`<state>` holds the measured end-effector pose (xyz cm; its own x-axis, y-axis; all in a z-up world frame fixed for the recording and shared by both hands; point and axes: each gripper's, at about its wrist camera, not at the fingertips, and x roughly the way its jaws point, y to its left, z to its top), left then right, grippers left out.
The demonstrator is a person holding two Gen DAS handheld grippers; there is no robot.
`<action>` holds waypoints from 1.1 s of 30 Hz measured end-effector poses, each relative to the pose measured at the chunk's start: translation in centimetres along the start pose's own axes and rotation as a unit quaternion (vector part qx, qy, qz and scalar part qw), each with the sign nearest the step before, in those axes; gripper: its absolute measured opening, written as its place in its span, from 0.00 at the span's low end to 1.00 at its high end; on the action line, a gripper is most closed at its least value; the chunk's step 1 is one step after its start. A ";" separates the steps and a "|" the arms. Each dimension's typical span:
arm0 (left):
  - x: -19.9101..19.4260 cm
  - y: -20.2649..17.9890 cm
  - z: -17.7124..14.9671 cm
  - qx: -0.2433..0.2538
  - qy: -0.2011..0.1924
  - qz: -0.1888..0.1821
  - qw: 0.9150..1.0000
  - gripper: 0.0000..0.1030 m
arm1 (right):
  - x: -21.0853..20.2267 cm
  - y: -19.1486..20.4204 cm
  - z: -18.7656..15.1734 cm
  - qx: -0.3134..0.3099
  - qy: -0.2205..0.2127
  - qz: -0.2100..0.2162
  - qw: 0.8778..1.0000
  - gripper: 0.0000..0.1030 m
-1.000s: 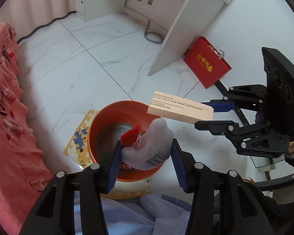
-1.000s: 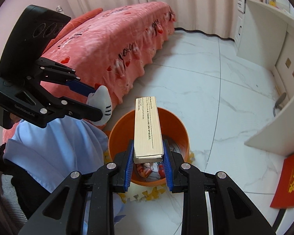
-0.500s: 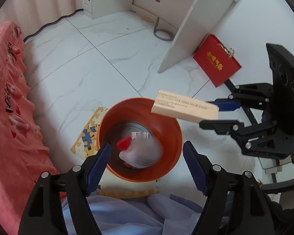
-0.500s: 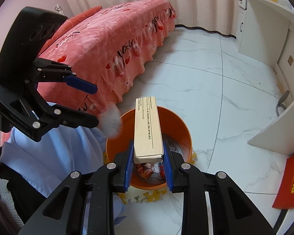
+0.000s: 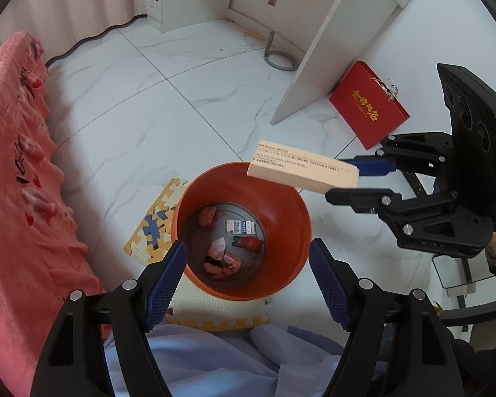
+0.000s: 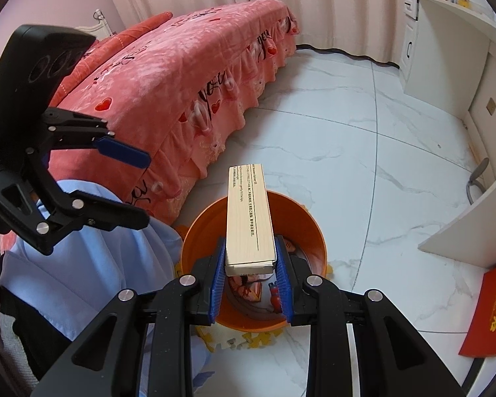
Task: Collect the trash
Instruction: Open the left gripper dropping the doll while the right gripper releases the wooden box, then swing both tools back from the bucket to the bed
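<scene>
Trash sits in the bottom of the orange bin point(image 5: 274, 228): a small red bottle point(image 5: 248, 243), a little printed carton point(image 5: 239, 227), crumpled pinkish wrappers point(image 5: 220, 259) and a reddish lump point(image 5: 207, 215). My left gripper point(image 5: 248, 273) hangs straight over the bin's mouth with its blue pads point(image 5: 164, 278) spread wide and nothing between them. My right gripper point(image 6: 250, 276) is pinched on the near end of a pale wooden box point(image 6: 249, 223), a flat oblong with black print on top; the pads press its two long sides. The box sticks out forward over the bin's rim, its far end reaching past the far edge, and it is held above the bin, not in it. In the left view the same box point(image 5: 302, 172) juts in from the right across the rim.

The bin stands on yellow and blue foam puzzle mats point(image 5: 155, 221) on a white marble floor point(image 5: 155, 106). My light-blue clothing point(image 6: 109, 264) lies just beside it. A bed with a pink cover point(image 6: 182, 76) runs along one side; a white desk point(image 6: 473, 152) and a red bag point(image 5: 368, 104) stand on the other.
</scene>
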<state>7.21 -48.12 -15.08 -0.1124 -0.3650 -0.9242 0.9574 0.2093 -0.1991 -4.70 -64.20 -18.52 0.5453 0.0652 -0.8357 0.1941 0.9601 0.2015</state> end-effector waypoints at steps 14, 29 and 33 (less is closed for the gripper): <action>-1.3 0.7 -1.5 -0.013 -0.001 0.013 1.000 0.78 | -0.5 1.6 0.6 -0.008 0.006 0.000 1.000 0.39; -8.8 3.7 -8.0 -0.079 -0.049 0.073 0.993 0.86 | -1.5 10.8 4.4 -0.067 -0.006 0.045 0.997 0.72; -11.1 4.7 -10.6 -0.106 -0.064 0.091 0.988 0.91 | -1.4 14.1 5.6 -0.091 -0.008 0.058 0.994 0.76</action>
<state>10.14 -33.48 -9.20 0.1033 -0.4123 -0.9052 0.8795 0.4629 -0.1105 1.89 -52.27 -11.65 0.5678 0.1746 -0.8044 -0.0196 0.9798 0.1989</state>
